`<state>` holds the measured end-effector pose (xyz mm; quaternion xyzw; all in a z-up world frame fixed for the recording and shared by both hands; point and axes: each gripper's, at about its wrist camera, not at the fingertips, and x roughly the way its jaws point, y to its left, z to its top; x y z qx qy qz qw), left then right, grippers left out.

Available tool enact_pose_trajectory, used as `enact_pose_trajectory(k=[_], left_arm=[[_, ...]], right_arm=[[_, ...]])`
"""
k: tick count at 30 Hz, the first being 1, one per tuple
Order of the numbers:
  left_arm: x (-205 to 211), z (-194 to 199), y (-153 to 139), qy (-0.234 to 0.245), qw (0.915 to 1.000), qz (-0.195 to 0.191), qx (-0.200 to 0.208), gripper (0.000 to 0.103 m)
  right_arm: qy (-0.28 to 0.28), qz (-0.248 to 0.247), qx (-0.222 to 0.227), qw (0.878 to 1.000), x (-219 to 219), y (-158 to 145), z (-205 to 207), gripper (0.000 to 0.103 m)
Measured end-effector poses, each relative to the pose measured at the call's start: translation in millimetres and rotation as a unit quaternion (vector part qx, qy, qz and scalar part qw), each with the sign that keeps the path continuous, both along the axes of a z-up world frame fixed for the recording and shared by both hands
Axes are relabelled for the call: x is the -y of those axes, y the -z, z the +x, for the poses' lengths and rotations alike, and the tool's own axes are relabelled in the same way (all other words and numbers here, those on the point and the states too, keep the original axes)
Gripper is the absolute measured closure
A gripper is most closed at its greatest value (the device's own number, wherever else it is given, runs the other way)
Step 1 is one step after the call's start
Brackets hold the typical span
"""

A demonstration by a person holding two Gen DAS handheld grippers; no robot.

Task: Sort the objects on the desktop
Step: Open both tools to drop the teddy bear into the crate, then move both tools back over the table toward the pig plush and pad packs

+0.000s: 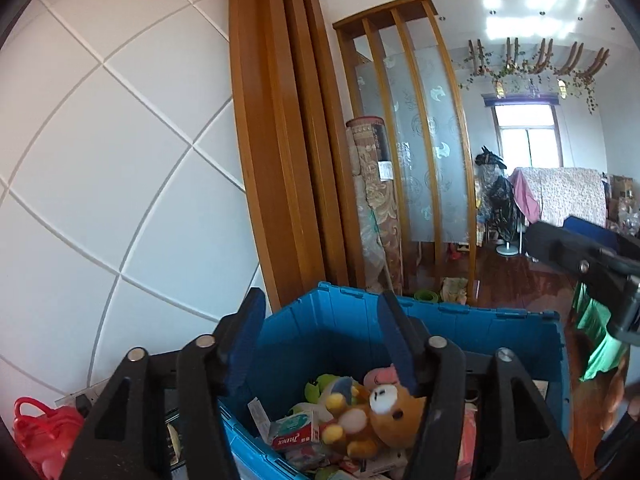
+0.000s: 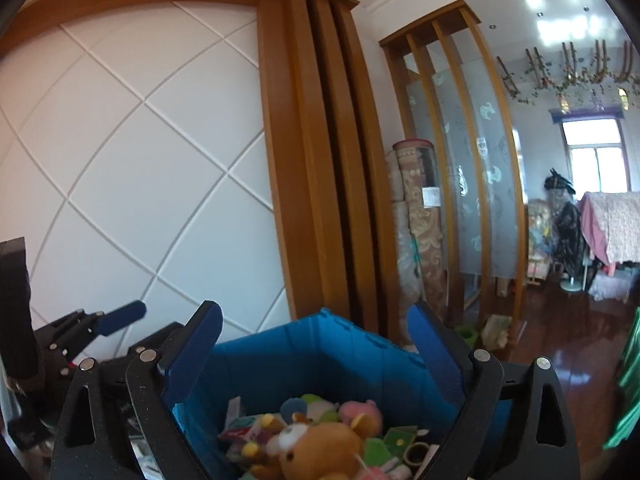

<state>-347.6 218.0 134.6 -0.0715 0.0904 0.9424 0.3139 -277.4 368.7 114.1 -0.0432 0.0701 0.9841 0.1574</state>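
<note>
A: Two hand-held grippers are pictured raised above a deep blue plastic storage crate [image 1: 460, 332] filled with small goods; the left gripper [image 1: 320, 340] is shown with its blue-padded jaws spread wide and nothing between them; the right gripper [image 2: 316, 340] is likewise seen parted and empty.

B: And the thing to be sorted; where is it placed from the jaws?

A: A brown plush bear with a white muzzle [image 1: 380, 412] is seen lying in the crate, below and just ahead of both pairs of jaws; from the left gripper it is set low between the fingers, close under the right-hand finger [image 1: 396, 344]; from the right gripper it is found low and near the centre line.

B: How is its long axis judged?

A: It appears slanted across the left gripper's opening, head toward the right-hand finger; the exact lie cannot be told, since part of it is hidden by other toys; a red-and-white carton [image 1: 294, 434] is pressed beside it, and a pink plush toy [image 2: 360, 414] is nested just behind.

B: Which hand is judged nearer?

A: Neither can be called clearly nearer; the bear is better centred between the right gripper's fingers, so a straight descent from there is judged the simpler approach; neighbouring toys could be caught with it.
</note>
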Motion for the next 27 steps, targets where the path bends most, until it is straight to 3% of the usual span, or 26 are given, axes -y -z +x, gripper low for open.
enact_pose_trajectory(k=[5,14,20,27], left_arm=[[11,11,18,-0.030,0.9995,0.003,0.003,0.039],[57,34,57,-0.116,0.9932,0.002,0.013,0.039],[96,54,85,-0.194,0.9808,-0.016,0.014,0.039],[159,83,125,-0.276,0.9598,-0.020,0.047,0.039]], right_arm=[[-0.027,-0.009,-0.003,1.000,1,17,20,0.003],[-0.058,0.021,-0.003,0.998,40,44,39,0.000],[-0.093,0.043,0.011,0.995,72,68,49,0.000],[-0.186,0.035,0.010,0.982,110,89,58,0.000]])
